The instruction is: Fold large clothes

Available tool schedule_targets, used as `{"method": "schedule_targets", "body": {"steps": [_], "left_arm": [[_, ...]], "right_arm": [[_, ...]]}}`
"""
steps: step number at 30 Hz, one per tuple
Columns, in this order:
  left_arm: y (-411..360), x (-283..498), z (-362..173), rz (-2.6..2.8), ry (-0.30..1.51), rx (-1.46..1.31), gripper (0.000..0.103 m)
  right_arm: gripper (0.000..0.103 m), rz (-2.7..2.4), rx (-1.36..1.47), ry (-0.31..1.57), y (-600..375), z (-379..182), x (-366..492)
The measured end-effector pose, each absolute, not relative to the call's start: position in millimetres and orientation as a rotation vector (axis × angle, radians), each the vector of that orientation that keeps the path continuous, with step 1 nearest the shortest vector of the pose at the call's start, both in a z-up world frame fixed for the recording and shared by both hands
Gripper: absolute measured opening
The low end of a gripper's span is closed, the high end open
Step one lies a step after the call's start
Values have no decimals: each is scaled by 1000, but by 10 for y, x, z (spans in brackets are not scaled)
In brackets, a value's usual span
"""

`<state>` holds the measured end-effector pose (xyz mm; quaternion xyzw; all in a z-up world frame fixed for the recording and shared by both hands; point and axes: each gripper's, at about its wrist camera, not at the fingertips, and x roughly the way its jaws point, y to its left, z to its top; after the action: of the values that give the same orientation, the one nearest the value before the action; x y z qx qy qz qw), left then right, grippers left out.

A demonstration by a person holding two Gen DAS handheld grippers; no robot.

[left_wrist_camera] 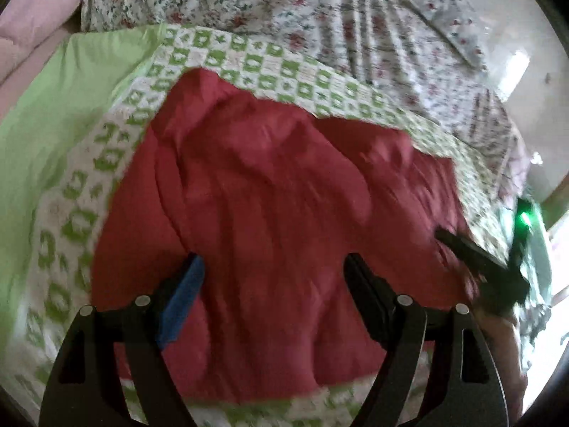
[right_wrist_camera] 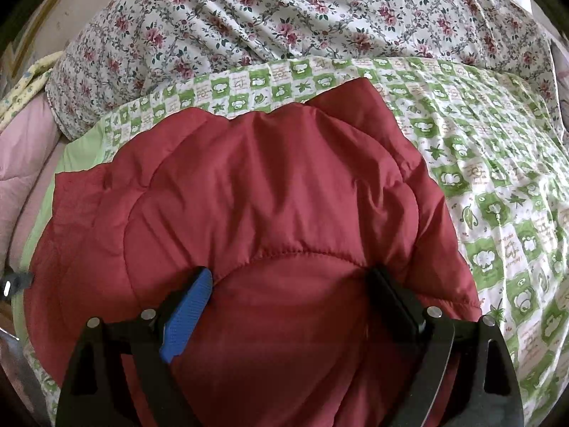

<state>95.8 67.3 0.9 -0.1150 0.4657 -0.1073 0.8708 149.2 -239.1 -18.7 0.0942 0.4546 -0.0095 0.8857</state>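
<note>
A red padded jacket [left_wrist_camera: 270,185] lies spread and rumpled on a green-and-white patterned sheet [left_wrist_camera: 89,213]. My left gripper [left_wrist_camera: 274,259] hovers over the jacket's near middle, open, with nothing pressed between the blue pad [left_wrist_camera: 185,299] and the black one. This view is blurred. The right gripper shows as a dark shape [left_wrist_camera: 490,267] at the jacket's right edge. In the right wrist view the jacket [right_wrist_camera: 270,185] fills the centre. My right gripper [right_wrist_camera: 290,272] stands open wide, its fingertips low against the puffy fabric, a curved seam arching between them.
A floral quilt [right_wrist_camera: 284,10] is bunched behind the sheet [right_wrist_camera: 498,178]. Pink bedding [right_wrist_camera: 25,149] lies at the left. Beyond the bed's right side, a pale floor [left_wrist_camera: 515,53] shows. A person's hand [left_wrist_camera: 505,334] holds the other gripper.
</note>
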Motion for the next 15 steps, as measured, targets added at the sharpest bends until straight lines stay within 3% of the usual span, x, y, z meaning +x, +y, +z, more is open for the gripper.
{"method": "schedule_targets", "body": {"steps": [9,15], "left_arm": [[439,821,-215,-162,969,-88,81],[406,821,-241,-154,969,-75,83]], "right_arm": [[91,20,159,902,-2189,162,923],[91,28,22,974,-1939,-30,649]]}}
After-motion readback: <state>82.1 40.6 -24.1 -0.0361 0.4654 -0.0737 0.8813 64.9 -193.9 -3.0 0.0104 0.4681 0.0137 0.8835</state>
